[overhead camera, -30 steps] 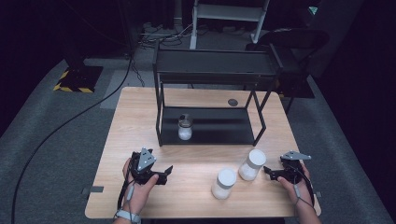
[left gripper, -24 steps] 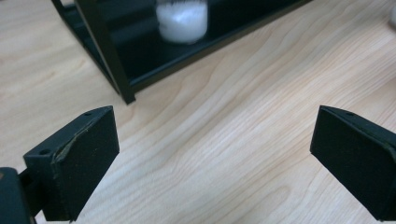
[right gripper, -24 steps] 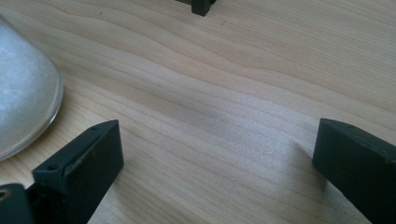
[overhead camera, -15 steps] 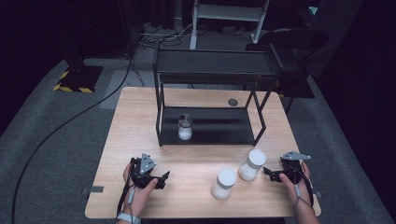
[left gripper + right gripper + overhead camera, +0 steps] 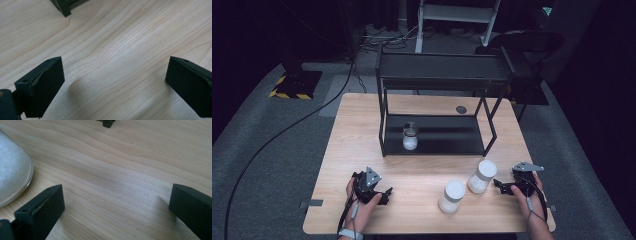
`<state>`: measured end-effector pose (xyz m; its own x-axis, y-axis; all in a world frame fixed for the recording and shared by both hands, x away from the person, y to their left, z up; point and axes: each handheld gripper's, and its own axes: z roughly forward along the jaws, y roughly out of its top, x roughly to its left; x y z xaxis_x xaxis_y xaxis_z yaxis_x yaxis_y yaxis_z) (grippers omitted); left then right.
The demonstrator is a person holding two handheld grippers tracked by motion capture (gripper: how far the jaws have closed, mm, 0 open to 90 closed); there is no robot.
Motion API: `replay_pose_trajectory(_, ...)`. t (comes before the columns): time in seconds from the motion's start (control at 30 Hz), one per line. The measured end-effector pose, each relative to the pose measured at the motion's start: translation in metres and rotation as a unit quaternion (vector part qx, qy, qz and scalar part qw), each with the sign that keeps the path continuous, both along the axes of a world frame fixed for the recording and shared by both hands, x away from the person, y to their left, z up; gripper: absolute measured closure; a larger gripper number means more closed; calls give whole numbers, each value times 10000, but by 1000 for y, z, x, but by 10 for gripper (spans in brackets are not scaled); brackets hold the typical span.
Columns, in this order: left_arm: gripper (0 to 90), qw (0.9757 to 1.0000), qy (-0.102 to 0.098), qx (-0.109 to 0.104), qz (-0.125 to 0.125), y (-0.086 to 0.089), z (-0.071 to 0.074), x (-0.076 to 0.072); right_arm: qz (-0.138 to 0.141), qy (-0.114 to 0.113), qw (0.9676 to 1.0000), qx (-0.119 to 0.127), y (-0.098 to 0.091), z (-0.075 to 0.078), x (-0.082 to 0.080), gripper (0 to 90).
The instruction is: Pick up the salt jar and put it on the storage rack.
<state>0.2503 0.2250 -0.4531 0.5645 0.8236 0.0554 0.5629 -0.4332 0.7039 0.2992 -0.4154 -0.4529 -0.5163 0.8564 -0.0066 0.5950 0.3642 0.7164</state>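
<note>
Both the left gripper [image 5: 384,193] and right gripper [image 5: 498,184] are held low over the pale wooden tabletop [image 5: 362,145], jaws wide apart, empty; a white jar [image 5: 12,177] is cut off by the frame edge.

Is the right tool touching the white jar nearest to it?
Apart. In the right gripper view, bare wood shows between the jar and the open right tool; the high view also shows a gap between them on the table.

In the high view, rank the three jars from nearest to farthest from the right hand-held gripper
From the right hand-held gripper:
1. Right white jar, just beside it on the table.
2. Middle white jar, further left.
3. Small jar, on the black shelf's bottom level.
</note>
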Motion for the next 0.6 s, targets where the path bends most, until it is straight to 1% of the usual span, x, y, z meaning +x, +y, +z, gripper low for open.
replay_pose_trajectory(0.03,18,10000,57,-44,25,1,0,2,1,-1,10000,0,0,0,0,0)
replay_pose_trajectory(0.1,18,9992,300,-235,142,6,1,7,6,-2,10000,-1,0,0,0,0)
replay_pose_trajectory(0.17,5,9991,315,-232,159,5,1,8,3,-4,10000,-3,0,0,-1,0)
replay_pose_trajectory(0.6,5,9991,313,-230,162,5,1,8,-2,-3,10000,-5,0,0,-1,0)
